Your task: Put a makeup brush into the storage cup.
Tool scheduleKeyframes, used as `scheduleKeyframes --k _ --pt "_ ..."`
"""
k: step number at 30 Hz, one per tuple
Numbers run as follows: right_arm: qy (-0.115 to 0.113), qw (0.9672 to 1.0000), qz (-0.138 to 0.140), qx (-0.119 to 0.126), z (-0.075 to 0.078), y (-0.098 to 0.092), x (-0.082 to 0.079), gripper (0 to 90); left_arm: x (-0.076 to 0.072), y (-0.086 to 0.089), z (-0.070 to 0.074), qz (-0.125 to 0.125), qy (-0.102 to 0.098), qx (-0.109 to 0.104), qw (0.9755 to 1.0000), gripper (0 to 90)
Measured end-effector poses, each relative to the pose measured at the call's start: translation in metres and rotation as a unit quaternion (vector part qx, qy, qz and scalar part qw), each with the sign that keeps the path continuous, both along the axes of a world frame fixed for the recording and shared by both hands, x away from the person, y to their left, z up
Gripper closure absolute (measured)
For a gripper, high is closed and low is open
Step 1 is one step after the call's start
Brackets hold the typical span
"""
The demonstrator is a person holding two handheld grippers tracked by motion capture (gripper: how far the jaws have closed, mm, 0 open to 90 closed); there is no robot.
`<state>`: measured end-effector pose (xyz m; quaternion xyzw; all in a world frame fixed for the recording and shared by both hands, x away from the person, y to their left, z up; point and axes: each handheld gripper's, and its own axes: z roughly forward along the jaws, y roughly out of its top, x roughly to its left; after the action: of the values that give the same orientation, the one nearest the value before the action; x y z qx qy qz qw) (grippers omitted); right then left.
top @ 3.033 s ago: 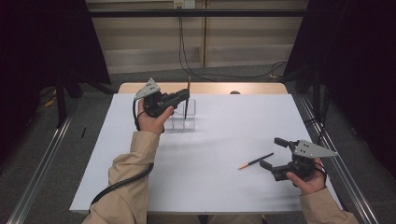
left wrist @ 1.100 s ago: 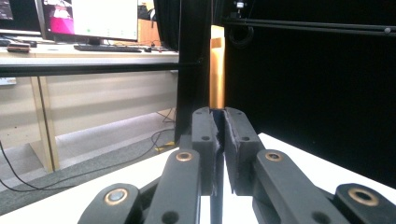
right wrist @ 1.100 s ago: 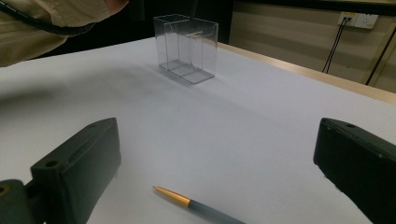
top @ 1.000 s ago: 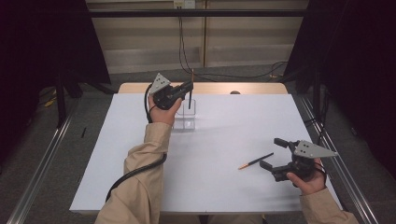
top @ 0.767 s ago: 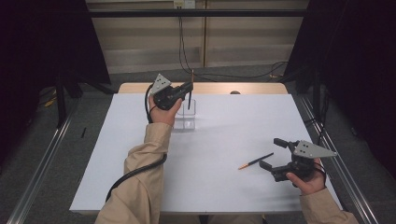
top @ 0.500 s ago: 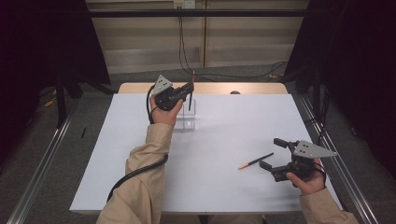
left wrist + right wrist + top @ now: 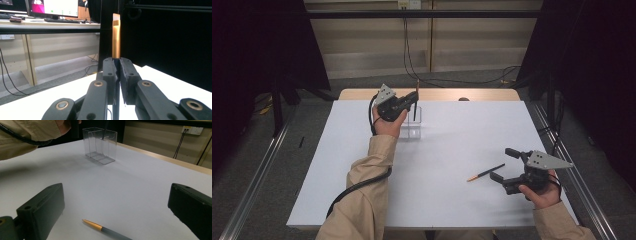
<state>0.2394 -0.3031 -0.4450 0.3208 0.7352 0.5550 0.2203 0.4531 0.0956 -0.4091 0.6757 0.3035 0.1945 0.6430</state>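
Note:
My left gripper (image 7: 414,98) is at the back of the table, shut on a pen (image 7: 416,90) that stands upright. In the left gripper view the pen's gold upper end (image 7: 116,37) rises from between the closed jaws of the left gripper (image 7: 118,61). The pen hangs over a clear plastic box (image 7: 411,125), and its dark lower end dips into the open top of the box (image 7: 100,145). A second pen (image 7: 485,172) lies flat at the front right. My right gripper (image 7: 504,165) stands open just right of it, and the pen (image 7: 107,230) lies between the wide jaws of the right gripper (image 7: 116,192).
A white sheet (image 7: 362,165) covers the table, with a wooden edge (image 7: 492,94) showing at the back. A black cable (image 7: 357,187) trails from the left gripper along the sleeve. Metal rails (image 7: 257,175) run along both sides.
Since three seconds ago the left gripper has shifted slightly back and right with the pen, over the box. Over the last second it barely moved. The right gripper has stayed put.

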Motion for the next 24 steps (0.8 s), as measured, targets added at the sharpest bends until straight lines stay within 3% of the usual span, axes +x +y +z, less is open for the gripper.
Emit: scheduleKeyframes --k 24 --pt "0.001 1.0000 -0.001 0.002 0.001 -0.001 -0.001 0.0 -0.002 0.001 -0.012 0.006 0.004 -0.002 1.0000 83.6"
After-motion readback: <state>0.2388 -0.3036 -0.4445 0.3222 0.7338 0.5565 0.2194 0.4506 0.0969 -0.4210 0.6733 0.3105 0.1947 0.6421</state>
